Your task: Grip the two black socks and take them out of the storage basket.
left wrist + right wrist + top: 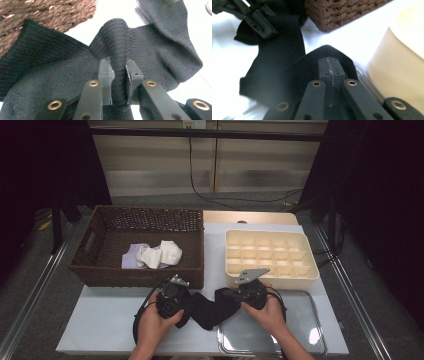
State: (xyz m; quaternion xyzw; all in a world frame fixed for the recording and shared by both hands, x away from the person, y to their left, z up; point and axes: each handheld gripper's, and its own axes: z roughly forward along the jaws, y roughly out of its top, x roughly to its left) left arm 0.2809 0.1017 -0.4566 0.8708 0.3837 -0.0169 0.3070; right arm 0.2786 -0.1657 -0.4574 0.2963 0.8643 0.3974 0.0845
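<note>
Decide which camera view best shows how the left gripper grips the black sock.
The left gripper view: its jaws pinch a raised ribbed fold of the black sock close up. The high view shows the left gripper small, the pinch itself hard to see. The right gripper view shows it far off at the top left corner.

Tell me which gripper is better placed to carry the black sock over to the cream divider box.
Probably right. The right gripper is shut on the black sock and sits just in front of the cream divider box. The left gripper pinches a fold of the sock too, but nearer the brown basket.
</note>
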